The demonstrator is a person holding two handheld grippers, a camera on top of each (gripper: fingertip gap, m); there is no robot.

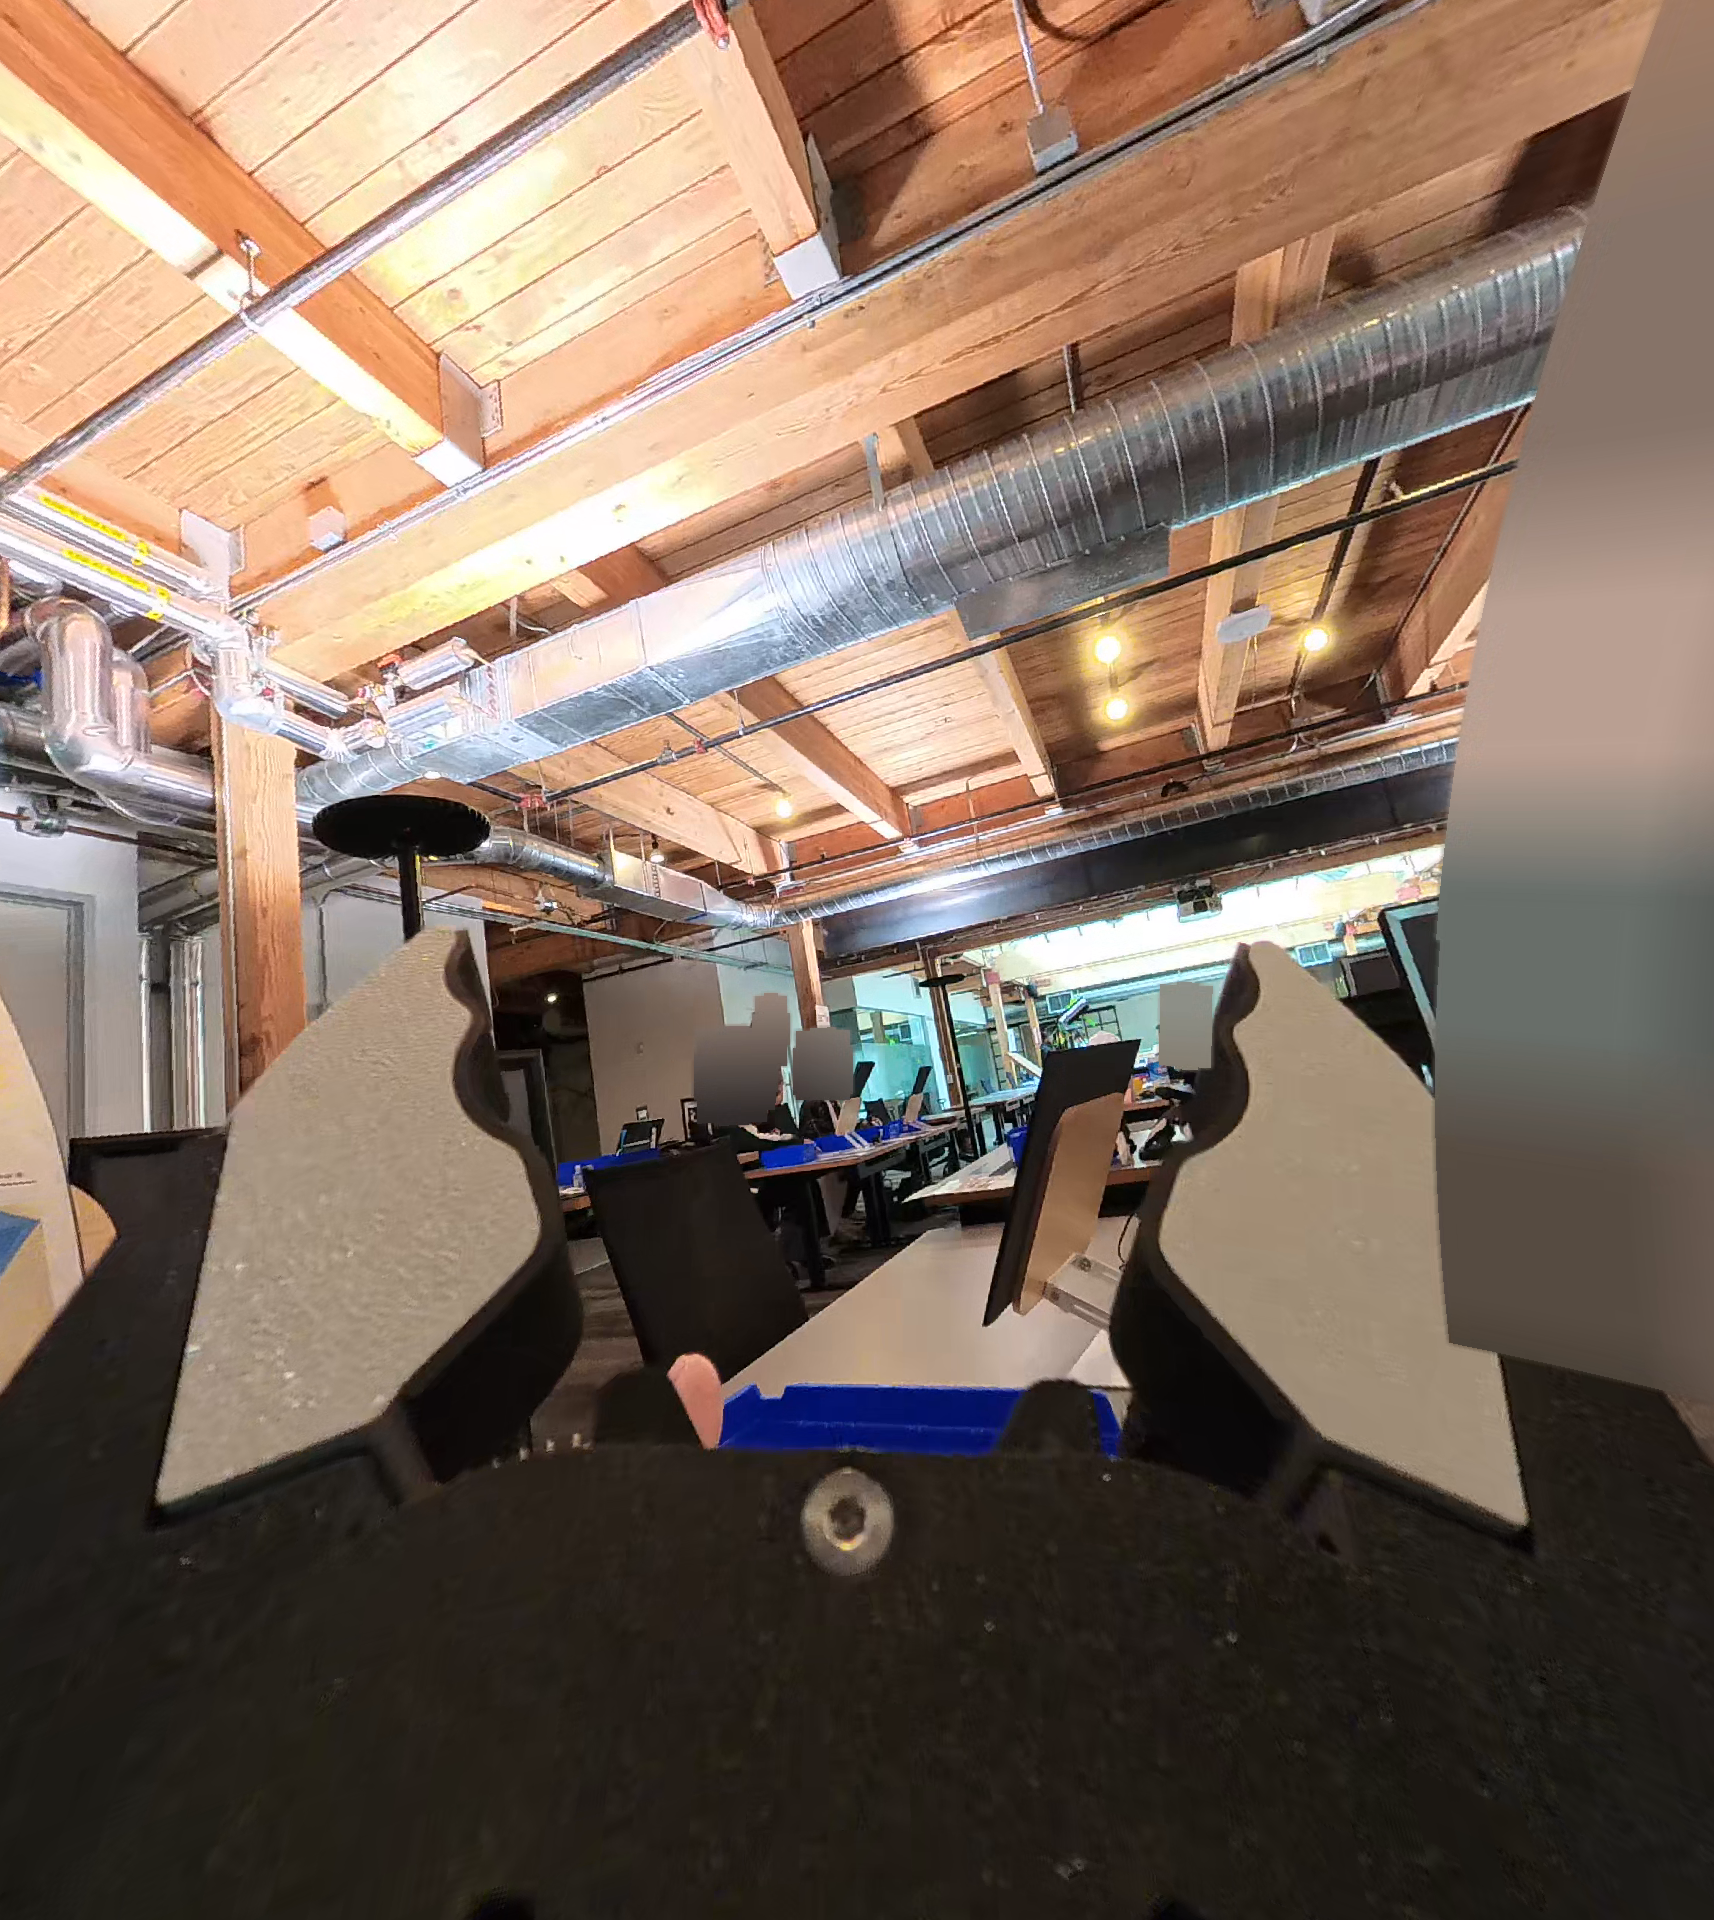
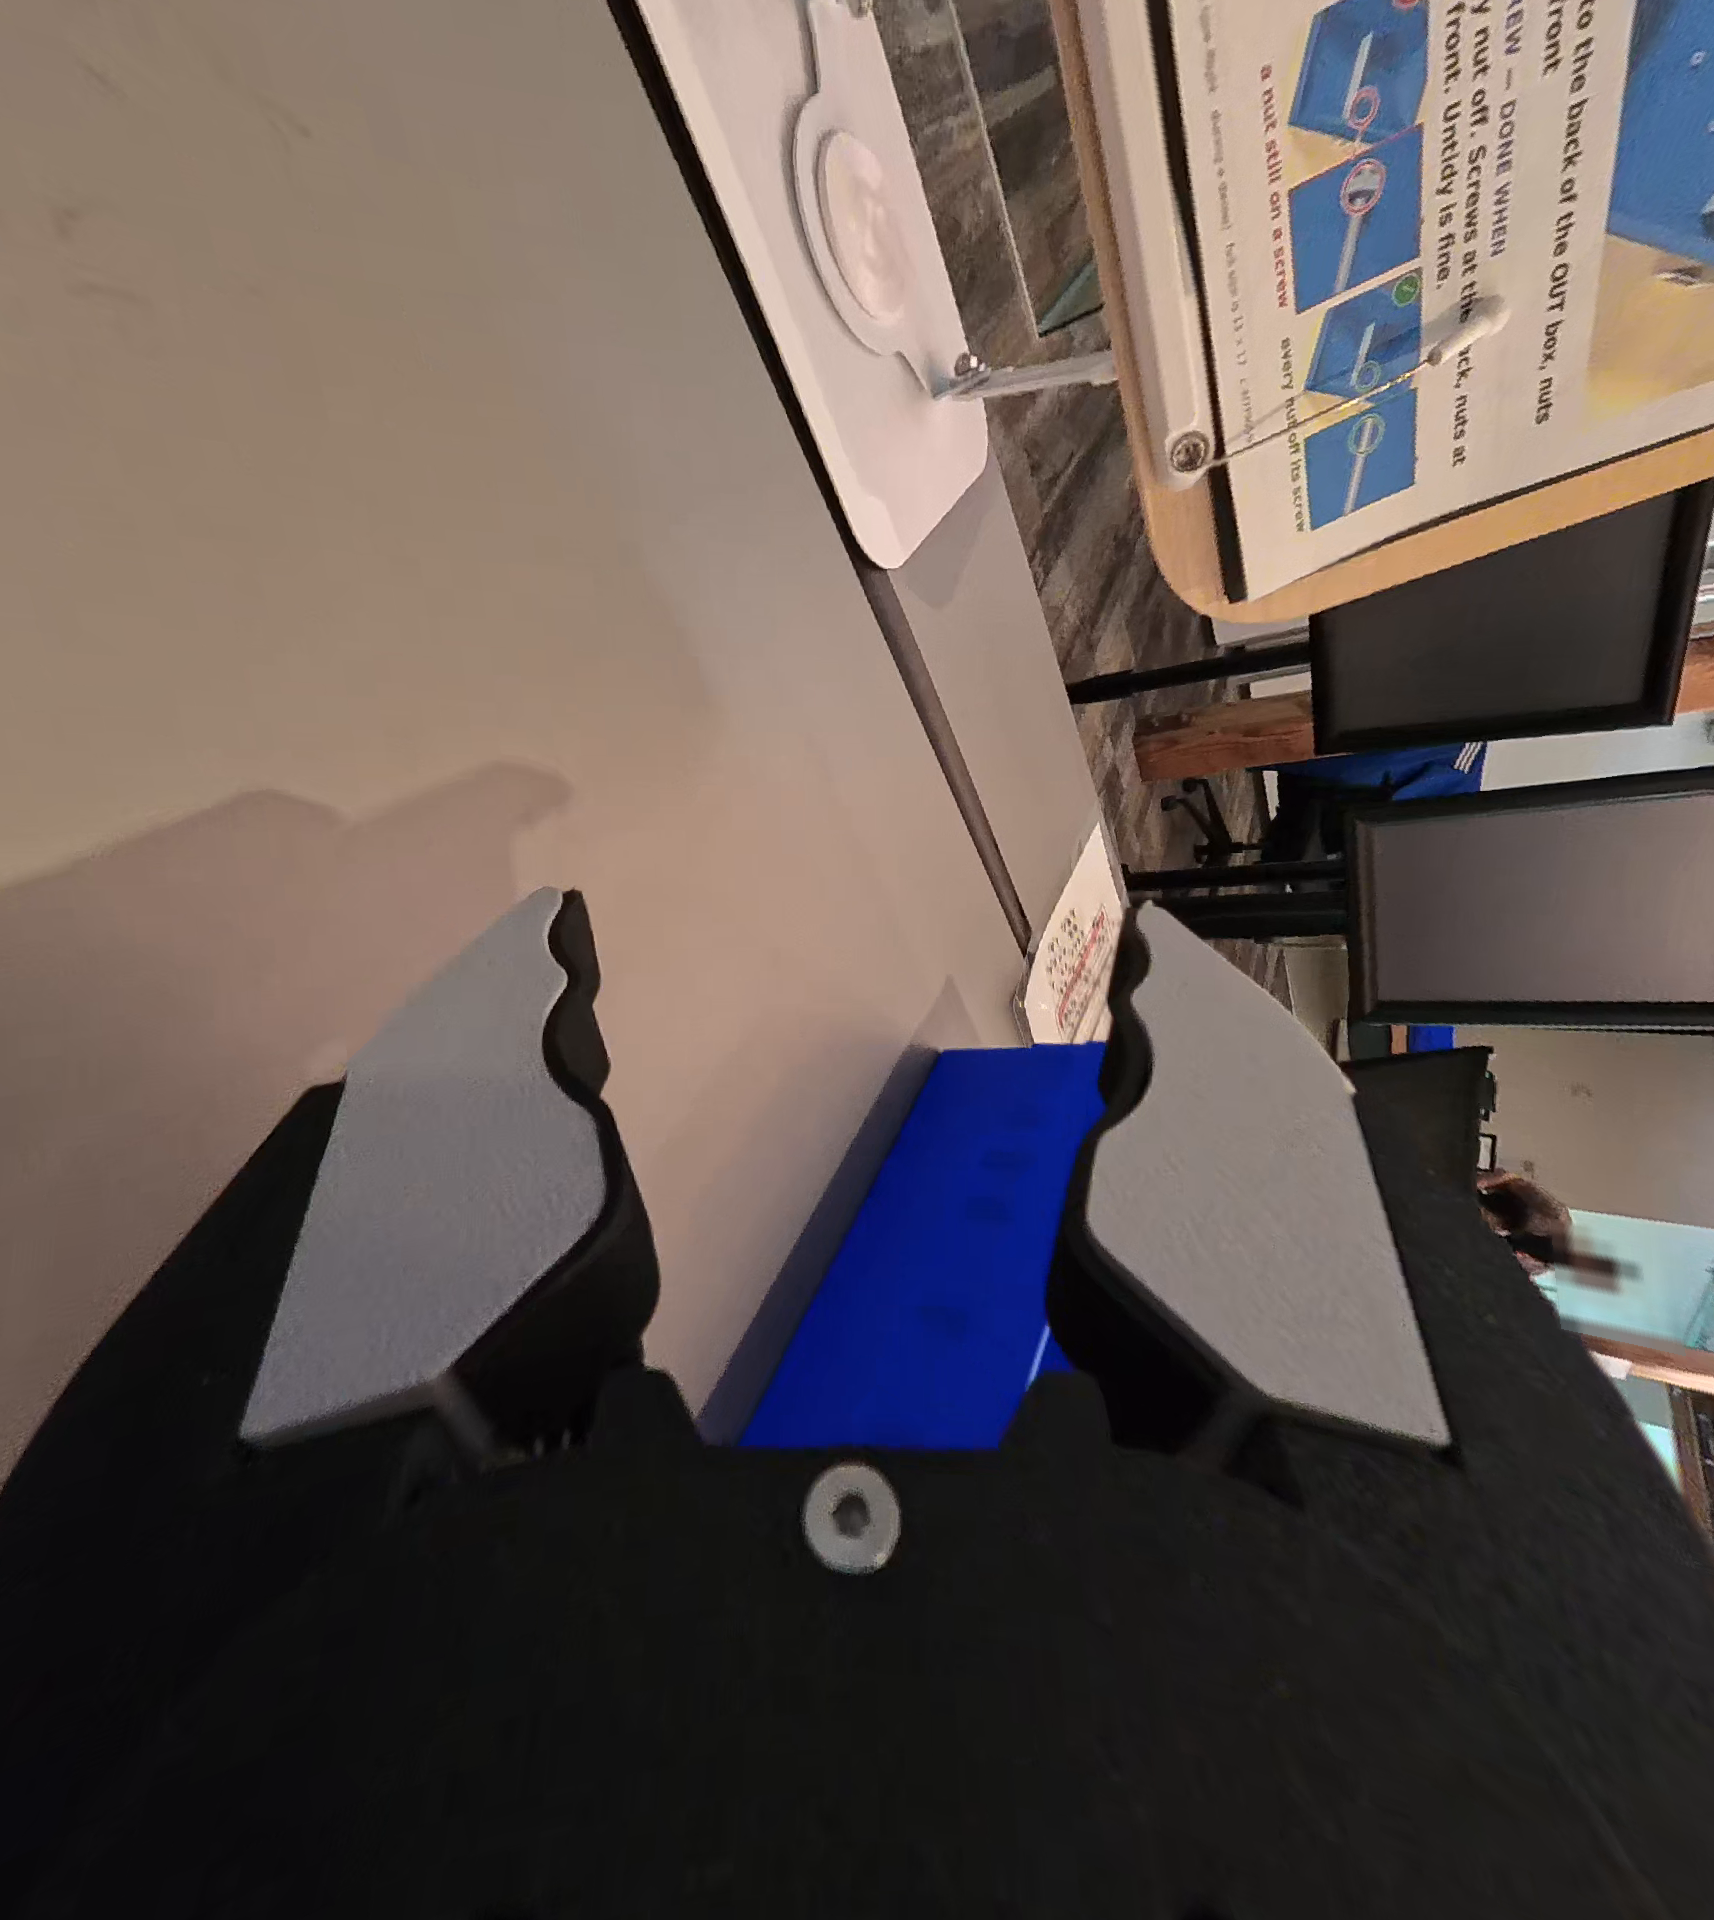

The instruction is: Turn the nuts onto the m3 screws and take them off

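Nuts and M3 screws: none can be made out in either view, so their appearance and location cannot be told. Nearest task-related item is the blue bin [image 2: 920, 1278]; in the right wrist view it lies just beyond the gripper body at 12 o'clock, on the pale tabletop [image 2: 333, 540], showing a flat blue face with a few small round marks, contents not visible. Right gripper [image 2: 858, 940]: fingers spread wide, nothing between them, touching nothing; camera rolled sideways. Left gripper [image 1: 858, 951]: fingers likewise released and wide apart, empty, pointed upward toward the room. In the left wrist view the bin's blue rim [image 1: 874, 1408] peeks over the gripper body at 12 o'clock, with a fingertip [image 1: 695, 1392] just to its 9 o'clock. Farther out, right wrist view: white plate with a round disc [image 2: 858, 234] at 12 o'clock, instruction poster on a board [image 2: 1435, 260] at 1 o'clock, two dark monitors [image 2: 1559, 904] at 3 o'clock. Farthest, left wrist view: wooden ceiling with a silver duct [image 1: 1040, 520] at 12 o'clock.
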